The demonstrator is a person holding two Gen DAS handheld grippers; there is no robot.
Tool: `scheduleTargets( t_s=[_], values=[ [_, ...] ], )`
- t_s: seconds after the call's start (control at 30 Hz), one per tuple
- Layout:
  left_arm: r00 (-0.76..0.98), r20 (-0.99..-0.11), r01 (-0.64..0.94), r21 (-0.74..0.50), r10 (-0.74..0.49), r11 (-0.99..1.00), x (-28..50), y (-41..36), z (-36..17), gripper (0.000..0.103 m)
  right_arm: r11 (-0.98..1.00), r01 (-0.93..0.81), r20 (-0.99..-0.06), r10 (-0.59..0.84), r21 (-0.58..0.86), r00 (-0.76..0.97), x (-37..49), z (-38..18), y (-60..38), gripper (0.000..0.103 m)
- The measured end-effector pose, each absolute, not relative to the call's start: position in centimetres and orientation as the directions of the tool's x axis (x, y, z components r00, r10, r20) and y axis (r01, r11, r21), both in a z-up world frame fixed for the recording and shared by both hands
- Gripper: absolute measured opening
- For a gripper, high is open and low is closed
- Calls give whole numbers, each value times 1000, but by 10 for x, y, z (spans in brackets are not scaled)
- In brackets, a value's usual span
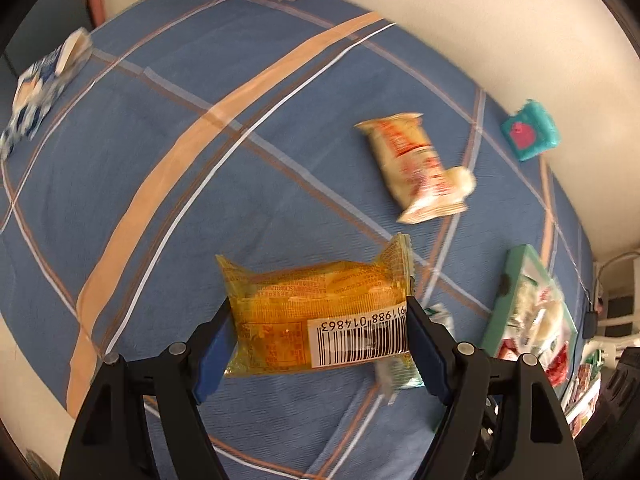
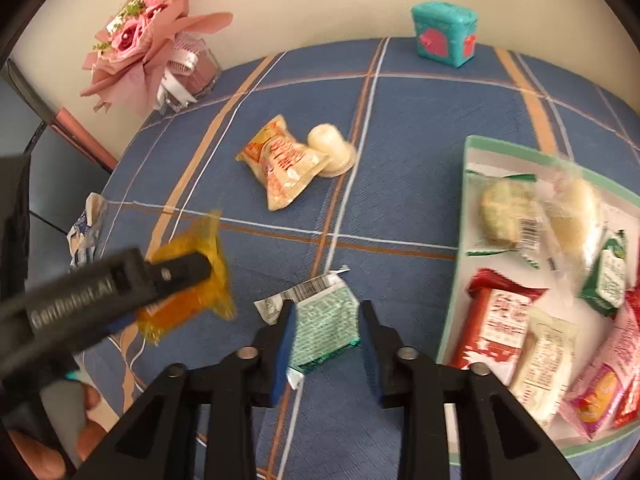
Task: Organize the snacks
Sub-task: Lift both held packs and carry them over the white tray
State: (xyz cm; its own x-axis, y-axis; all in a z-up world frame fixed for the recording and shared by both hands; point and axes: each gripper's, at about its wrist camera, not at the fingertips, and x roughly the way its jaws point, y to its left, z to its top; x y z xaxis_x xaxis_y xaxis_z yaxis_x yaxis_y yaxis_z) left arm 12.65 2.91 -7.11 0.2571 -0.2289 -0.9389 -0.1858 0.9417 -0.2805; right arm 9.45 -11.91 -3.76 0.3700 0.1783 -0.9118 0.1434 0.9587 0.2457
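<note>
My left gripper [image 1: 318, 322] is shut on a yellow snack packet [image 1: 316, 312] with a barcode and holds it above the blue plaid cloth; the packet also shows in the right wrist view [image 2: 188, 300]. My right gripper [image 2: 326, 330] is shut on a green-and-white snack packet [image 2: 324, 316]. A mint-rimmed tray [image 2: 466, 200] at the right holds several wrapped snacks; it also shows in the left wrist view [image 1: 516, 264]. An orange-and-cream packet [image 2: 282, 162] and a white jelly cup [image 2: 332, 148] lie on the cloth further back.
A teal toy box [image 2: 444, 34] stands at the far edge by the wall. A pink flower bouquet [image 2: 148, 40] stands at the back left. A blue-and-white packet [image 2: 86, 232] lies at the table's left edge.
</note>
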Motion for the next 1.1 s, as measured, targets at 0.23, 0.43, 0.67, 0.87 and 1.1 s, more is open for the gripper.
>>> scheduleTargets(
  t_s=[0.23, 0.43, 0.67, 0.87, 1.1],
  values=[
    [219, -949, -279, -283, -226, 918, 129, 51, -91, 80, 977, 80, -935, 165, 199, 313, 103, -57, -99, 66],
    [213, -948, -275, -291, -237, 916, 130, 50, -93, 80, 996, 15, -955, 82, 90, 286, 105, -69, -80, 67],
    [224, -947, -270, -286, -229, 919, 134, 46, -89, 80, 993, 39, -951, 91, 108, 294, 103, -68, -84, 58],
    [288, -930, -251, -303, -228, 919, 130, 43, -64, 80, 984, 74, -922, 126, 164, 367, 91, -36, -105, 58],
    [346, -909, -180, -305, -230, 935, 123, 13, -35, 80, 952, 243, -910, 73, 185, 407, 71, -6, -162, 58]
  ],
)
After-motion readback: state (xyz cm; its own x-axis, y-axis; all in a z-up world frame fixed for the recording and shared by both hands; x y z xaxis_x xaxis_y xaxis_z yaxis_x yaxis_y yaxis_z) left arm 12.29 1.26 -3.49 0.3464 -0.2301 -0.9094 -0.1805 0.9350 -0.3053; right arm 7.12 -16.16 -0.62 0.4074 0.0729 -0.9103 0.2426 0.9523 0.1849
